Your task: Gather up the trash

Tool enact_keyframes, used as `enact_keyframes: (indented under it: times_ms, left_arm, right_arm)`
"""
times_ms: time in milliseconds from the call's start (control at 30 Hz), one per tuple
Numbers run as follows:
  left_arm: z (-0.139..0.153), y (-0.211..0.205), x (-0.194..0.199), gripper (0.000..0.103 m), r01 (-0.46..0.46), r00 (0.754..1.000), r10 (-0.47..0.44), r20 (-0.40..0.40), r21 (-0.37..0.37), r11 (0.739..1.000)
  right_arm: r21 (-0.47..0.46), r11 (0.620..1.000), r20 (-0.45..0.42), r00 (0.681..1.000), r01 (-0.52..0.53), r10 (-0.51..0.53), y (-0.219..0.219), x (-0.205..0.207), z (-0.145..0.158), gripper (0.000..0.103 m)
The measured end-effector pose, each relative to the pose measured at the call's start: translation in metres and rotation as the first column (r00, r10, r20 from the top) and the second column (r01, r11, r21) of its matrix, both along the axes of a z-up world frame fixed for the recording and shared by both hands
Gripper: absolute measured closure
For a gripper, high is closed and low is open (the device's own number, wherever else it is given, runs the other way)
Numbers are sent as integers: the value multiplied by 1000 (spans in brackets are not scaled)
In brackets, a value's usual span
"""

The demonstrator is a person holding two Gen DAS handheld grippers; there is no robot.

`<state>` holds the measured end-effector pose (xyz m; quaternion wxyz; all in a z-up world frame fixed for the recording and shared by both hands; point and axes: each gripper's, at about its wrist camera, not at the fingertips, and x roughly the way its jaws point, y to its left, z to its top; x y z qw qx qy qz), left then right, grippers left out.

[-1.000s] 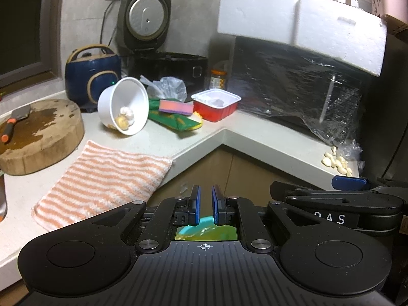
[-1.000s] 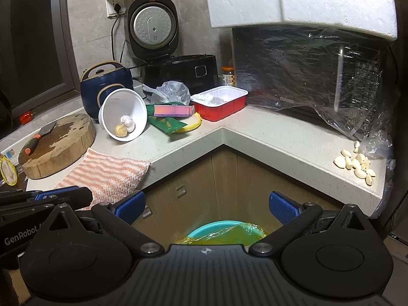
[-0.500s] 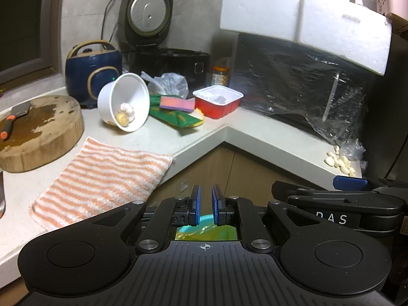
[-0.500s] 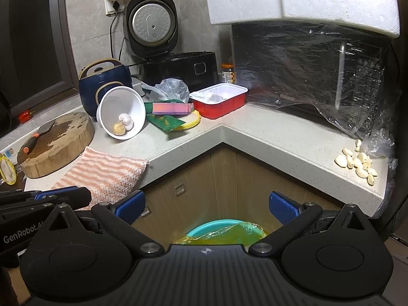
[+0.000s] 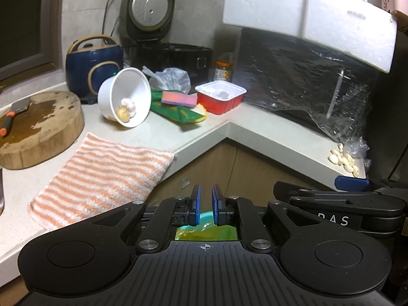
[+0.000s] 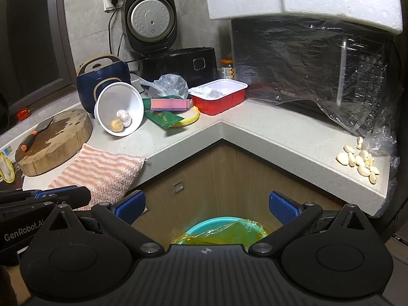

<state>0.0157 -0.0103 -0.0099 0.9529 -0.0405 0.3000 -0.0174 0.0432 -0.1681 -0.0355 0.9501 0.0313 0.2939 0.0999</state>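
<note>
A teal bin with a yellow liner [image 6: 224,232] stands on the floor in the counter's inner corner, below both grippers; a slice of that bin [image 5: 206,230] shows behind the left fingers. On the counter lie a red tray [image 6: 219,97] with crumpled white paper, a tipped white bowl [image 6: 119,109] holding garlic, a green wrapper [image 6: 165,118], a pink sponge [image 6: 169,104] and a clear plastic bag [image 6: 168,84]. My left gripper [image 5: 206,199] is shut with nothing between its blue pads. My right gripper [image 6: 206,204] hangs open and empty over the bin.
A round wooden chopping block [image 5: 38,127] with a cleaver and a striped cloth [image 5: 102,178] sit at left. A blue cooker [image 6: 102,81], black rice cooker [image 6: 173,58] and plastic-wrapped microwave [image 6: 318,71] line the back. Garlic cloves [image 6: 359,160] lie at right.
Both views have shifted very slightly; the grippers stay where they were, the left shut and the right open.
</note>
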Motion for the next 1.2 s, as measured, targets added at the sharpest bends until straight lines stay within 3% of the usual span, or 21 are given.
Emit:
enact_keyframes:
  times_ms: [833, 1033, 1200]
  left_arm:
    - [-8, 16, 9, 91, -22, 999, 21, -27, -31, 999]
    - [-9, 37, 44, 91, -35, 999, 34, -26, -45, 998]
    - [2, 77, 88, 91, -28, 999, 33, 35, -150, 988]
  right_arm:
    - [-30, 999, -20, 1000, -16, 15, 13, 10, -3, 0]
    - [-35, 998, -2, 999, -45, 45, 22, 23, 1, 0]
    - [-67, 997, 40, 999, -31, 33, 35, 54, 12, 0]
